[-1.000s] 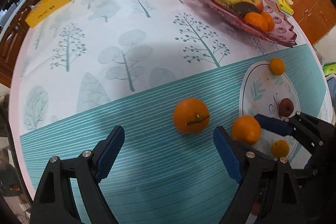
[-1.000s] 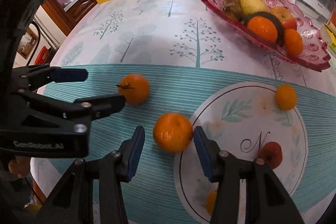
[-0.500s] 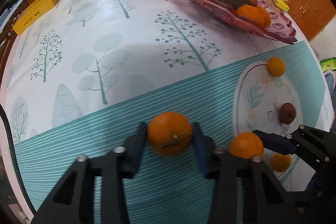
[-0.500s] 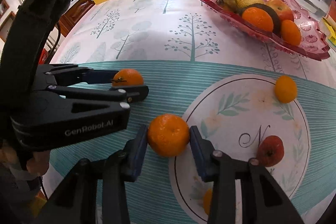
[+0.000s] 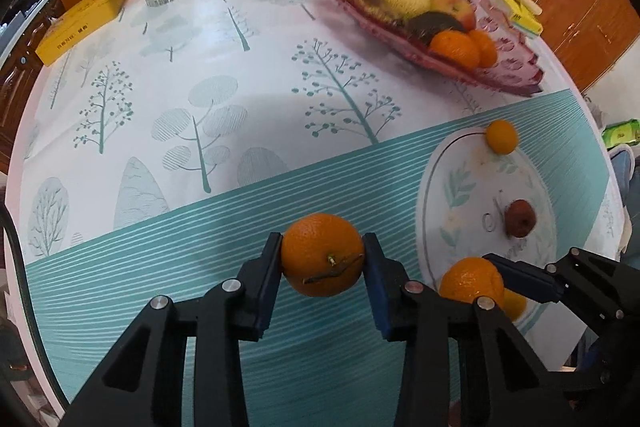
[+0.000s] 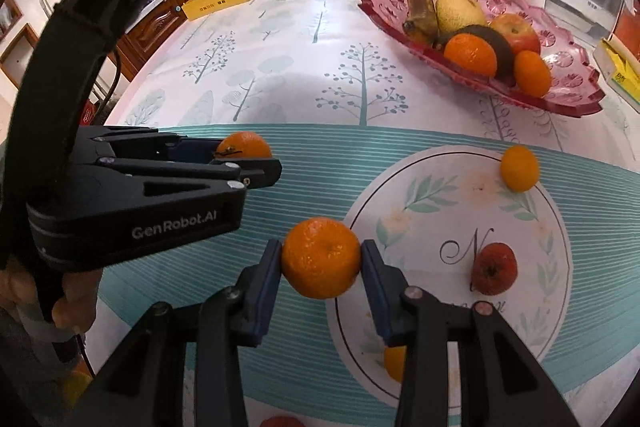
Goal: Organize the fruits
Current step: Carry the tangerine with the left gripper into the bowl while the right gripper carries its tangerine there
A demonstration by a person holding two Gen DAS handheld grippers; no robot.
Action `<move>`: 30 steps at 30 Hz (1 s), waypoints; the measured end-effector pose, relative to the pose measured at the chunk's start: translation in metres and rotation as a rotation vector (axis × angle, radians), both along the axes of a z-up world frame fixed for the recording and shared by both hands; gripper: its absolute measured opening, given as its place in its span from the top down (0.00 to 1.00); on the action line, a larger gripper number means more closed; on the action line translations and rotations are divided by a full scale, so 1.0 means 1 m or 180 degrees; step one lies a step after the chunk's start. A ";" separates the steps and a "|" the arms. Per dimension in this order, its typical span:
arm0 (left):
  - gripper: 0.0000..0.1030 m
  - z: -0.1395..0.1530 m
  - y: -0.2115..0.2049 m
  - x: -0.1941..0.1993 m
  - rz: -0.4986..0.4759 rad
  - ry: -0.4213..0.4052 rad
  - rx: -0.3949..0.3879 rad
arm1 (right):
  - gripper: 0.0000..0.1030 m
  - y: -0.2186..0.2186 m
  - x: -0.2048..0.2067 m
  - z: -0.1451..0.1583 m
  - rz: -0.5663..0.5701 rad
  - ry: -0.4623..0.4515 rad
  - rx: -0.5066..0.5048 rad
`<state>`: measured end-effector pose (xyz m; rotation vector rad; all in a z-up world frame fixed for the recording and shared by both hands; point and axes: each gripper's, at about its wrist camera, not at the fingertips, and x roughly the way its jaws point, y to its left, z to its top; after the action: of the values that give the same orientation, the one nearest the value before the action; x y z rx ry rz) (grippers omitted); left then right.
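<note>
**Both grippers clamped on an orange each**

My left gripper (image 5: pixel 323 259) was closed on the stemmed orange (image 5: pixel 322 254), blue pads pressed to both its sides, over the teal striped band of the tablecloth (image 5: pixel 160 267). My right gripper (image 6: pixel 321 259) was clamped the same way on the second orange (image 6: pixel 321 258), right at the rim of the printed white circle (image 6: pixel 452 187).

Room to move: a wide bare stretch of tree-print cloth lay ahead of both, up to the pink fruit dish (image 6: pixel 568 67) at far right, already carrying a banana, pear, apple and oranges. A small orange (image 6: pixel 519 168) sat on the circle's far edge, a little red fruit (image 6: pixel 494 269) inside it, both well apart from my pads. The table's edge curved close on the left.

A second ago my left jaws stood wide with the orange lying beyond them, and my right jaws flanked theirs loosely.
</note>
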<state>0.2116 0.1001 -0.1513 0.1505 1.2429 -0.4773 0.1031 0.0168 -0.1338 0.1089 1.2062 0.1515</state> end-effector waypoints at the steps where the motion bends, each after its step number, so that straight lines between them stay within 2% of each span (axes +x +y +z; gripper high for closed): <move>1: 0.63 0.004 0.001 -0.002 0.0006 -0.0013 -0.0012 | 0.61 0.000 -0.002 0.004 -0.0002 -0.0020 -0.0002; 8: 0.63 0.032 -0.002 -0.020 0.0049 -0.0060 -0.0122 | 0.61 -0.008 -0.017 0.033 -0.0042 -0.0179 -0.0066; 16: 0.63 0.070 -0.024 -0.033 0.0041 -0.0218 -0.0322 | 0.61 -0.041 -0.027 0.075 -0.0181 -0.0433 -0.0180; 23: 0.63 0.107 -0.070 -0.033 0.0068 -0.0491 -0.0339 | 0.61 -0.088 -0.021 0.112 -0.0201 -0.0709 -0.0222; 30: 0.63 0.131 -0.125 -0.019 0.0374 -0.0676 -0.0247 | 0.61 -0.154 0.007 0.132 -0.0043 -0.0865 -0.0120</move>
<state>0.1931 -0.0245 -0.0206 0.0599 1.0177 -0.3963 0.1100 -0.1371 -0.0014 0.0610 0.9367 0.1270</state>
